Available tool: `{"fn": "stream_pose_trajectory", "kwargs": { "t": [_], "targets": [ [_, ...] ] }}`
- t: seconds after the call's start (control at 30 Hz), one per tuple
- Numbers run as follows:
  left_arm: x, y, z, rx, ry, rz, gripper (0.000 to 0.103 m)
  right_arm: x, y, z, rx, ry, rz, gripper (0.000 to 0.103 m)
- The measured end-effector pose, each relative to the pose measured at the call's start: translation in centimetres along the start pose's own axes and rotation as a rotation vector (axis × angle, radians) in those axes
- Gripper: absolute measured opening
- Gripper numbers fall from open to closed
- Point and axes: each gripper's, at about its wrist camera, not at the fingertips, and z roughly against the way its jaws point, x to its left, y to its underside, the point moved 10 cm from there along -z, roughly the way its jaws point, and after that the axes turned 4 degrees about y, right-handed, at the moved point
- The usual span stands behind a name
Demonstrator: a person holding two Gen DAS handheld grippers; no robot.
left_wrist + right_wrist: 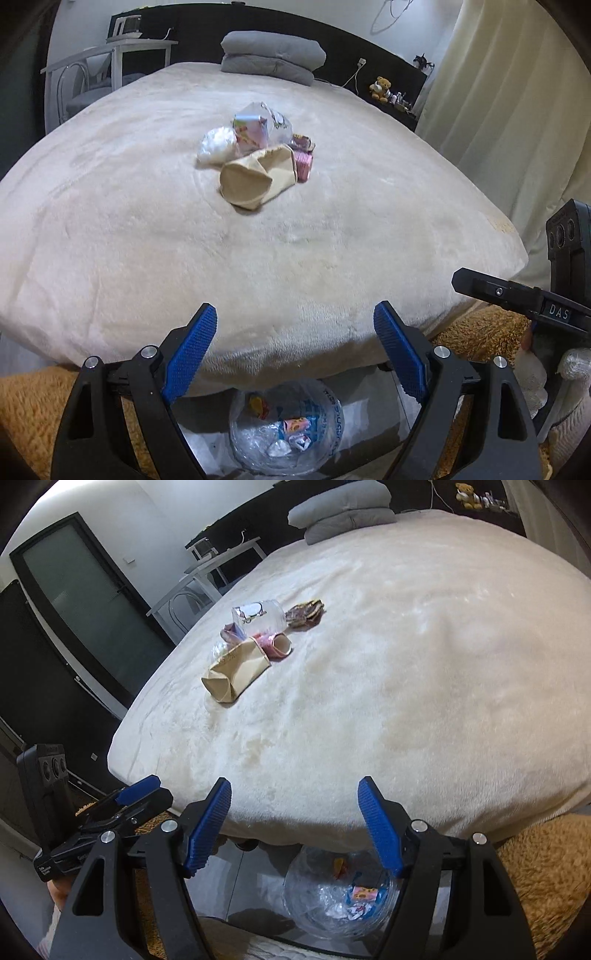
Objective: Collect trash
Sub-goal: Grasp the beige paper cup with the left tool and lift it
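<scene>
On the left we see a white side table (pixel 110 55) against the wall, and past the head of the bed (pixel 110 221) two gray folded pillows (pixel 273 55). Our left gripper (pixel 295 347) hangs over the foot of the bed with its blue pads wide apart and nothing between them. Straight below it, on the floor, sits a clear plastic bag (pixel 288 428) with a few scraps of wrapper already inside. In the middle of the cream blanket lies the pile of trash (pixel 258 147): a crumpled white bag at its left, a clear plastic cup (pixel 258 616) on its side, a crushed tan paper bag (pixel 255 177) nearest us, and pink wrappers (pixel 304 166) touching its right end. Our right gripper (pixel 295 827) is also spread open and empty, well short of the pile. Further right, a teddy bear (pixel 382 88) sits on a dark shelf beside the curtain (pixel 517 110).
</scene>
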Motion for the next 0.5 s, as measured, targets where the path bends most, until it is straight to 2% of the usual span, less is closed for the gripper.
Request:
{"fn": "stream_pose_trajectory", "kwargs": {
  "t": [0.2,0.33,0.5],
  "targets": [
    [1.9,-4.0,0.0,-0.043,-0.035,-0.009,0.085,0.5,-2.9,-0.6,-0.029,0.020,0.083,0.071],
    [2.7,-6.2,-1.1,-0.040,-0.035,-0.006,0.085,0.8,-4.6,-1.8,-0.024,0.001,0.106,0.071],
    [3.0,-8.6,-3.0,-0.031,-0.040,-0.061,0.085,1.1,-7.1,-3.4,-0.014,-0.013,0.127,0.071]
  ]
}}
